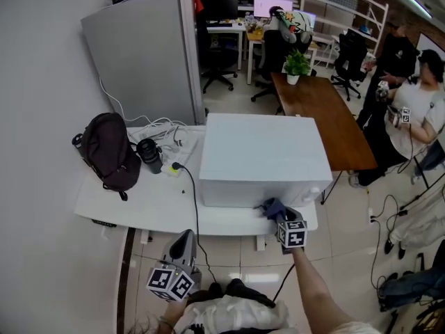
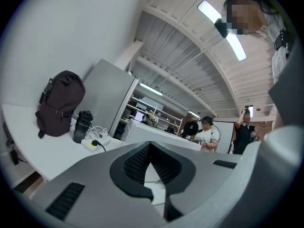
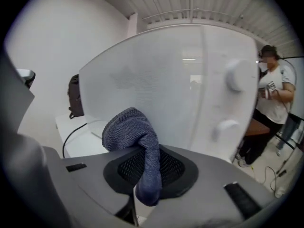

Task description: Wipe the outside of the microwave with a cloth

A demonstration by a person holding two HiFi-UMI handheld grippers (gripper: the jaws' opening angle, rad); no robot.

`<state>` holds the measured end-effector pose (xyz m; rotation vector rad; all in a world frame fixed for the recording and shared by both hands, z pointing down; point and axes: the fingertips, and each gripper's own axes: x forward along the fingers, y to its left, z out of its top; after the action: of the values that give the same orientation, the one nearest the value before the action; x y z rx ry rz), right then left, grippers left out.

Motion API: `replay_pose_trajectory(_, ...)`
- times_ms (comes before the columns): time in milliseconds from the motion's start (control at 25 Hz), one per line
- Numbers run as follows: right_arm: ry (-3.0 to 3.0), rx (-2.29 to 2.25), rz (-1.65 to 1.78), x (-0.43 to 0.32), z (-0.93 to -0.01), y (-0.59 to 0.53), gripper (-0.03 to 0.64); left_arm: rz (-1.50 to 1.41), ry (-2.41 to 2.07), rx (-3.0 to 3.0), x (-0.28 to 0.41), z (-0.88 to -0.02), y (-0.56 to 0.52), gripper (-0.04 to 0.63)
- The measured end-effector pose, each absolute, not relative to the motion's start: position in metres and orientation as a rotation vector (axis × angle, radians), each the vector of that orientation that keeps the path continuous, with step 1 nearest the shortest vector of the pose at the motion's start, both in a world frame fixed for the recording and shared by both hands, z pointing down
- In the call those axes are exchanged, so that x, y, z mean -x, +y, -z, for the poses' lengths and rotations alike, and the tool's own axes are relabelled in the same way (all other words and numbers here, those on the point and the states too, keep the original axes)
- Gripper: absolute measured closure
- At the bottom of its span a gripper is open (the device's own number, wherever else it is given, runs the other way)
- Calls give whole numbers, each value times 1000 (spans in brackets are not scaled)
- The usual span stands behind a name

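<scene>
The white microwave (image 1: 264,155) stands on a white table (image 1: 139,204), its front facing me. My right gripper (image 1: 279,216) is shut on a blue-grey cloth (image 1: 272,207), held at the lower front of the microwave, right of centre. In the right gripper view the cloth (image 3: 135,137) bunches up over the jaws, just short of the microwave's front panel (image 3: 166,84), whose two round knobs (image 3: 237,75) are to the right. My left gripper (image 1: 183,250) hangs low in front of the table edge, shut with nothing in it (image 2: 150,148).
A dark backpack (image 1: 110,150), a black bottle (image 1: 149,155) and a power strip with cables (image 1: 172,167) lie left of the microwave. A grey partition (image 1: 142,54) stands behind. A wooden table (image 1: 327,117) with a plant (image 1: 296,65) and standing people (image 1: 410,117) are on the right.
</scene>
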<state>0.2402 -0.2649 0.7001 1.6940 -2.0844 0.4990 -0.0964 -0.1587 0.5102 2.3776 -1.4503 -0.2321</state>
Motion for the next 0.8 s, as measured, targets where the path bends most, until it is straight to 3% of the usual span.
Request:
replay_pose_trajectory(200,-1865,-1960,-579,-354,-697,-236,543,218,-1387,-2408,78,-512,-165,609)
replay_pose_trajectory(320,-1828,-2004,-603,-377,-691,-224,543,209,-1361,-2416,71,-515,-169,609)
replay_pose_trajectory(520,-2056,-1989,-657,-319,-629,-212,543,230,-1334,-2424,63,-514,-172,609)
replay_pose_trajectory(680,-2281,-1896,-725,-248,-531,-209,543,209,-1333,-2434,66,-515,-172,609)
replay_pose_trajectory(800,-2458,-1760,-591,-193,-450,-229,543,218,-1357,-2424,74,-515,-171,609)
